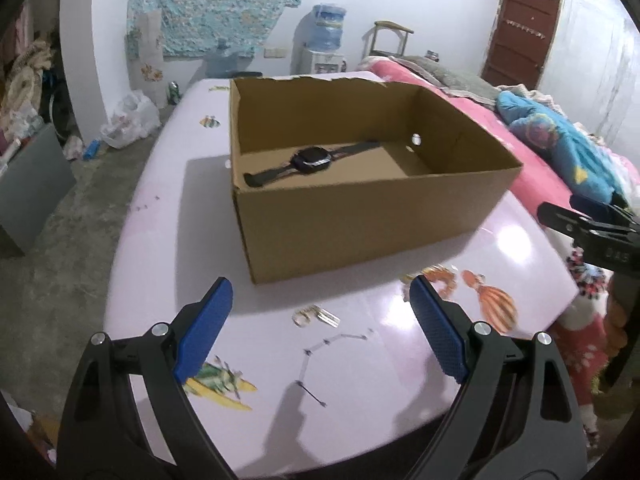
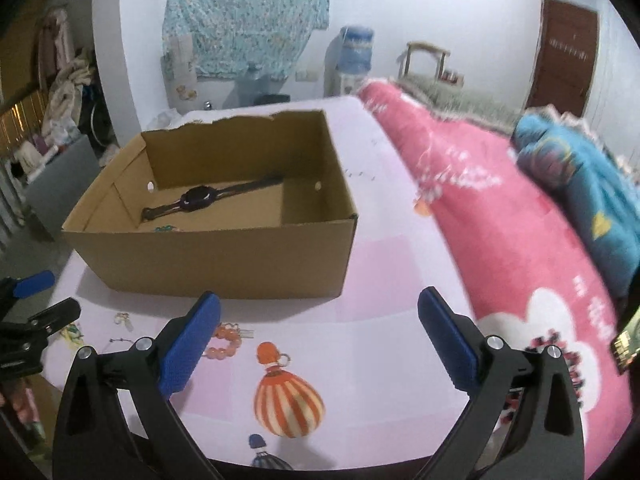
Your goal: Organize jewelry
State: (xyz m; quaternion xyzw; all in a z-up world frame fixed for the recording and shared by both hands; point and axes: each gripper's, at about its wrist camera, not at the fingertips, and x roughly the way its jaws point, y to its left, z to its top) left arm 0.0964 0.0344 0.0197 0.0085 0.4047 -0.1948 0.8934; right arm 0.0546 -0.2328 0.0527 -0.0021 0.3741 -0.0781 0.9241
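An open cardboard box (image 1: 360,216) stands on the pink table (image 1: 160,240); it also shows in the right wrist view (image 2: 224,260). A black wristwatch (image 1: 310,162) lies inside it, also seen in the right wrist view (image 2: 196,200), with a small green item (image 2: 165,229) beside it. A thin chain necklace (image 1: 320,354) and a small clear hair clip (image 1: 316,316) lie on the table before my open, empty left gripper (image 1: 320,300). An orange bead bracelet (image 2: 226,344) lies by the left finger of my open, empty right gripper (image 2: 320,320).
A bed with a pink blanket (image 2: 500,240) and blue bedding (image 2: 580,184) runs along the table's right side. The left gripper shows at the left edge of the right wrist view (image 2: 28,320). A water dispenser (image 1: 324,40) and bags (image 1: 132,120) stand by the far wall.
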